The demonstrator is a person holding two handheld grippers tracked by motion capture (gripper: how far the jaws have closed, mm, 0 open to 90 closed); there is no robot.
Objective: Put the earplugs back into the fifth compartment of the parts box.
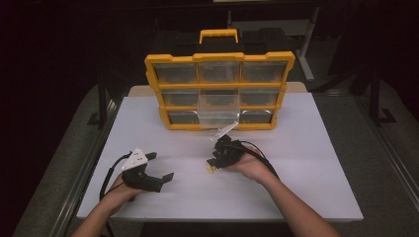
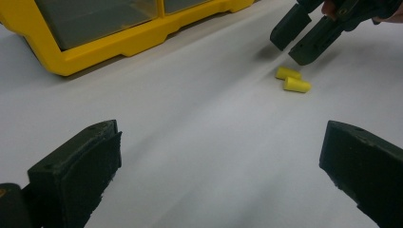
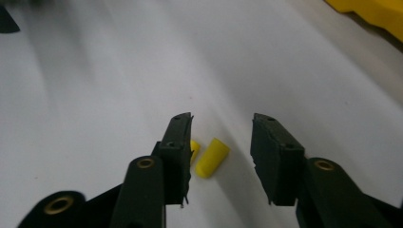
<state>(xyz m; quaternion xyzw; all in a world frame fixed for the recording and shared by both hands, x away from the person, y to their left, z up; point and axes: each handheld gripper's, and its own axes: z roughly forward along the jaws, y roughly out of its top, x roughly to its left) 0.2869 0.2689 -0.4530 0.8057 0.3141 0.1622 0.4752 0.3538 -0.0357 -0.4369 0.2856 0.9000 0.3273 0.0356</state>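
Two small yellow foam earplugs [image 2: 297, 85] lie side by side on the white table [image 1: 306, 168]. My right gripper [image 3: 222, 124] points down at them with its jaws partly apart. One earplug [image 3: 212, 157] lies between the pads and touches neither; the other [image 3: 194, 148] peeks out from behind the left-hand jaw. In the high view this gripper [image 1: 213, 165] hangs just over the earplugs [image 1: 211, 169]. My left gripper [image 1: 161, 166] rests at the front left, jaws wide apart with nothing between them [image 2: 223, 161].
A yellow parts organizer [image 1: 220, 57] with clear drawers stands upright at the back of the table, its black and yellow handle on top. A clear drawer [image 1: 219, 116] in its lower middle is pulled out toward me. Dark floor and table legs surround the table.
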